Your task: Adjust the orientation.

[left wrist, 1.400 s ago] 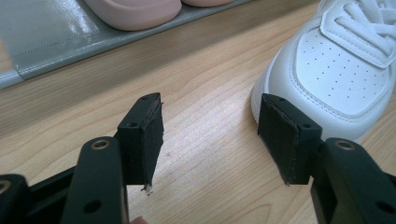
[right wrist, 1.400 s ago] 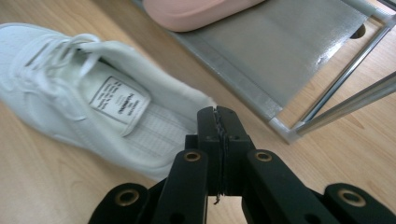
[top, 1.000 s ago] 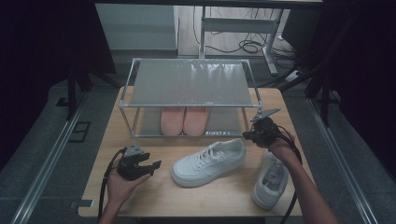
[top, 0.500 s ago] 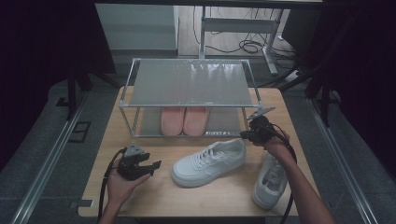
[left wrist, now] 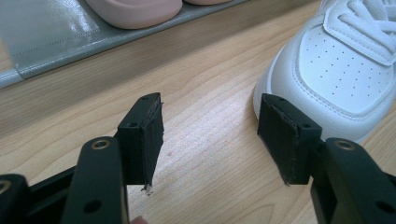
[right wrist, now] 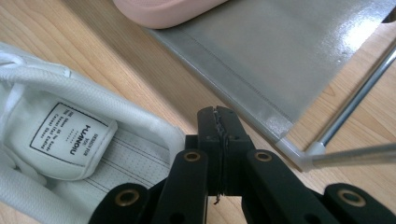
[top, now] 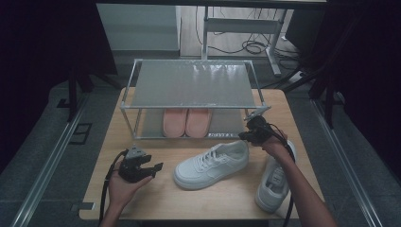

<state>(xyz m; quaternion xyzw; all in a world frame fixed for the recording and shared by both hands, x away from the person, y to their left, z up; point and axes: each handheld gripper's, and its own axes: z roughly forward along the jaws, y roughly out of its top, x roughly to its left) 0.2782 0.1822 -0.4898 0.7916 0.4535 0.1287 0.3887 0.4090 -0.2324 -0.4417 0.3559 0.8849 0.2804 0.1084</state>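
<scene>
Right gripper view: sneaker [right wrist: 70,135] insole label (unreadable from high view).

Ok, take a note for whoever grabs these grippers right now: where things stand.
Left gripper: open, empty, near the toe of the middle white sneaker.
Right gripper: shut, empty, at that sneaker's heel opening.
Second white sneaker: table's right edge.
Pink slippers: on the rack's lower shelf.
Done: neither sneaker on the rack.
Left: probably grip and shelve both sneakers.
</scene>
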